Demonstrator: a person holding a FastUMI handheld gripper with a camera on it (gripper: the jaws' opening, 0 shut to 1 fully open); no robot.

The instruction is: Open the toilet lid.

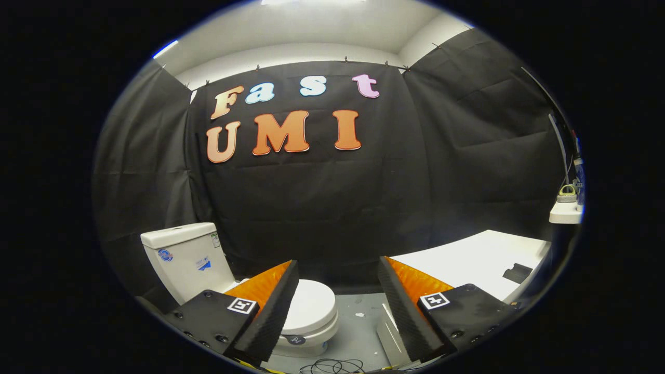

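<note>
I see the booth's black cloth wall (322, 208) filling the space ahead. A white table (467, 259) stands beyond my right finger, a small dark object (517, 272) lying on it. The toilet (208, 270) sits low, beyond my left finger, its tank (184, 254) against the wall and its lid (311, 306) down, closed. My gripper (337, 270) is spread wide, holding nothing. A dark cable (332, 366) coils on the grey floor (358, 322) between the fingers.
</note>
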